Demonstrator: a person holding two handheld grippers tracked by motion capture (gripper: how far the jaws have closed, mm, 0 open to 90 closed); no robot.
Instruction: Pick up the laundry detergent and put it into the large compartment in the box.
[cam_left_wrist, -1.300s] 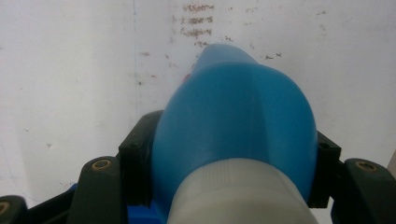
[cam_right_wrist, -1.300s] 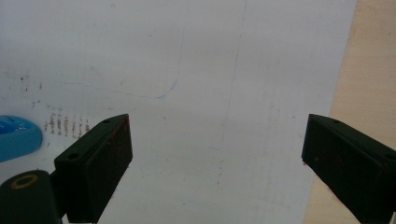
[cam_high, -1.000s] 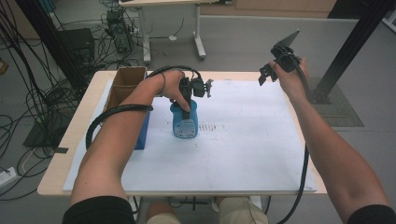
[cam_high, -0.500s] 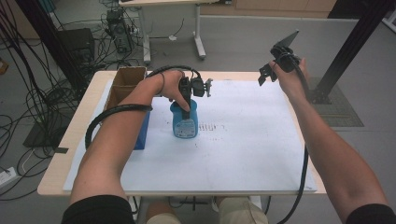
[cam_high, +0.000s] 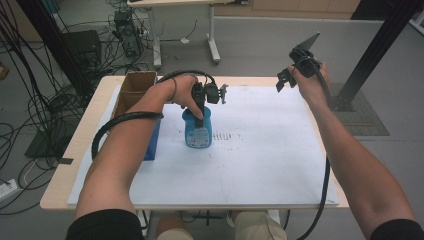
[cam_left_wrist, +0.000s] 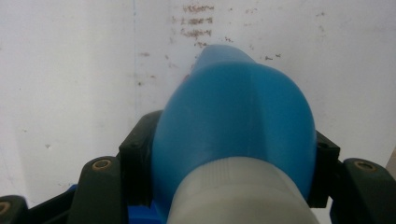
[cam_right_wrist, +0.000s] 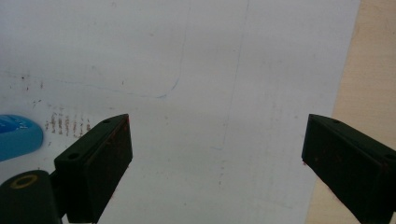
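Nothing has shifted since the earlier frames: both hands and the blue bottle (cam_high: 198, 129) sit where they were. That bottle stands upright on the white sheet (cam_high: 260, 165), left of the tabletop's centre and nearer its far edge, just right of the cardboard box (cam_high: 134, 86) at the far left corner. Left gripper (cam_high: 200, 114) is clamped on the bottle's upper body, a jaw pressed to either side just below the white cap (cam_left_wrist: 238, 196). Right gripper (cam_high: 286, 80) hangs spread and empty above the far right edge. To lift cleanly, I would keep the squeeze steady and raise straight up, bottle vertical, clear of the box.
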